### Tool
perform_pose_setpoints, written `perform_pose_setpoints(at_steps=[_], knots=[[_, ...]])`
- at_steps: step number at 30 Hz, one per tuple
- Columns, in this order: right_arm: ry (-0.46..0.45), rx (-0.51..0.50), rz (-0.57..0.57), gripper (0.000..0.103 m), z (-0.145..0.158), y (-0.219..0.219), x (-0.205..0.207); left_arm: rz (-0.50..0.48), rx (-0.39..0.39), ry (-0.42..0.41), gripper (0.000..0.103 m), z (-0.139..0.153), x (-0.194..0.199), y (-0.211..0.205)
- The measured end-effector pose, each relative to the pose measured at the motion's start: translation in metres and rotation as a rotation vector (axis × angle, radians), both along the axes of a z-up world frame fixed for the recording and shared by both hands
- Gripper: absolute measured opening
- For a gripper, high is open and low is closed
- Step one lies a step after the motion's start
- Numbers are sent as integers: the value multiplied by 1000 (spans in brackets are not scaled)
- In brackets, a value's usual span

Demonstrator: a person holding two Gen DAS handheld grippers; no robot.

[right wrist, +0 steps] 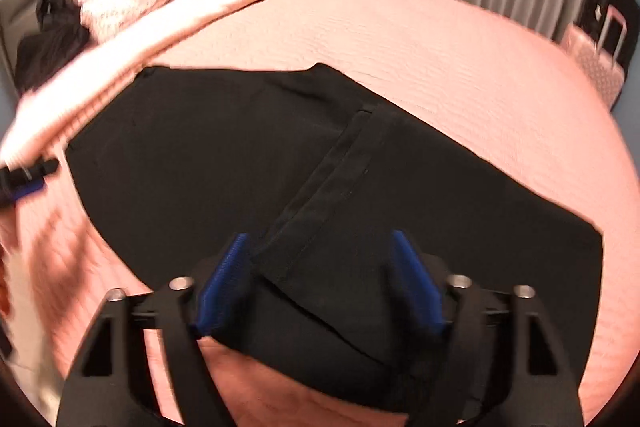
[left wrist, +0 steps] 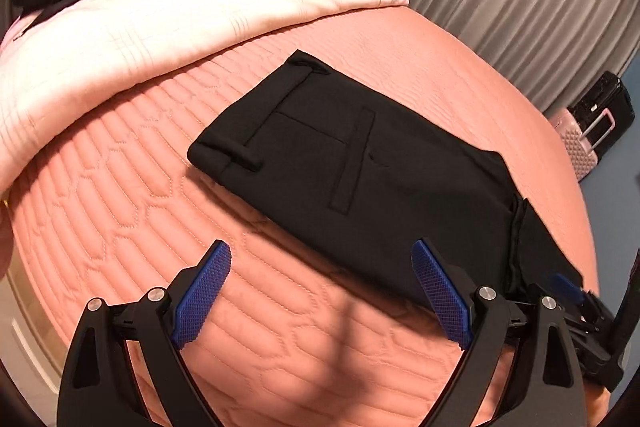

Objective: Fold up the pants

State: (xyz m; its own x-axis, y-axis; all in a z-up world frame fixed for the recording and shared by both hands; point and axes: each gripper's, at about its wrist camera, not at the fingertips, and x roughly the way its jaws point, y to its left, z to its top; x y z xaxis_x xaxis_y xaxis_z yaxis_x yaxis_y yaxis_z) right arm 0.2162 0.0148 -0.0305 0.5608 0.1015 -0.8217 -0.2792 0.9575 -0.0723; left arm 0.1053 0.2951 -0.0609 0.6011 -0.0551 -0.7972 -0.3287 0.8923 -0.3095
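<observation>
Folded black pants (left wrist: 360,163) lying mid-bed (left wrist: 120,195), left gripper (left wrist: 320,291) jaws wide, empty; right gripper (right wrist: 320,283) jaws wide, straddling cloth.

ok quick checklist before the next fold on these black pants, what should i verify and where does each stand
1. Left gripper open and off the cloth: ok, it hovers over bare bedspread.
2. Right gripper open around the near edge: ok, jaws apart with fabric between them.
3. Black pants lying flat: ok, waistband end looks smooth.
4. Folded layers aligned: cannot tell, the right wrist view is blurred.
5. Room beyond the pants: ok, the pink blanket lies apart.
</observation>
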Motion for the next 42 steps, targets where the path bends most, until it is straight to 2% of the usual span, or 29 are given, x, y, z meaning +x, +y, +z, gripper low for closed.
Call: perform_pose_setpoints(at_steps=[1,2,3,5,9,10,11,12,14,18,21,22,23,24,26,28,30,33,35,37,38,40,42], knots=[[25,-16,9,70,-9,3,5,-8,4,13,91,-4,2,0],[51,9,11,55,-19,9,11,-9,6,22,91,-7,2,0],[60,33,4,47,-24,13,15,-9,2,27,91,-10,3,1],[46,16,22,42,-24,23,18,-3,-21,13,91,-17,6,4],[63,7,22,42,-14,32,17,40,-68,-4,91,-32,24,19],[72,40,17,44,-8,30,14,62,-113,-26,91,-37,29,27],[65,93,6,61,2,24,6,83,-149,-44,91,-42,33,34],[46,130,-2,71,11,19,-2,108,-180,-55,91,-45,36,40],[3,188,-12,76,31,7,-21,155,-227,-130,91,-47,43,54],[-35,227,-56,81,53,-17,-52,226,-288,-170,97,-55,62,70],[-29,276,-138,83,62,-46,-74,251,-257,-186,94,-51,75,72],[-23,291,-171,83,64,-57,-81,251,-235,-183,69,-48,78,72],[-23,299,-197,83,64,-64,-85,247,-202,-180,50,-43,81,71],[-26,309,-225,83,66,-75,-92,238,-177,-176,17,-35,83,70],[-41,303,-276,83,70,-94,-105,172,-132,-217,15,-10,86,58],[-51,301,-316,83,72,-114,-116,63,-16,-271,14,27,91,25],[-62,298,-368,83,74,-137,-127,-79,58,-341,14,70,92,-28],[-75,314,-440,83,77,-173,-145,-271,98,-409,14,114,88,-116],[-83,330,-478,83,77,-194,-156,-418,106,-441,15,133,78,-188],[-84,345,-516,83,74,-212,-168,-531,80,-422,16,133,69,-247],[-82,360,-535,83,70,-223,-175,-597,60,-377,17,123,64,-285],[-74,369,-569,83,63,-238,-184,-680,55,-243,19,86,61,-346],[-49,398,-611,83,51,-262,-196,-754,100,-64,24,28,55,-406]])
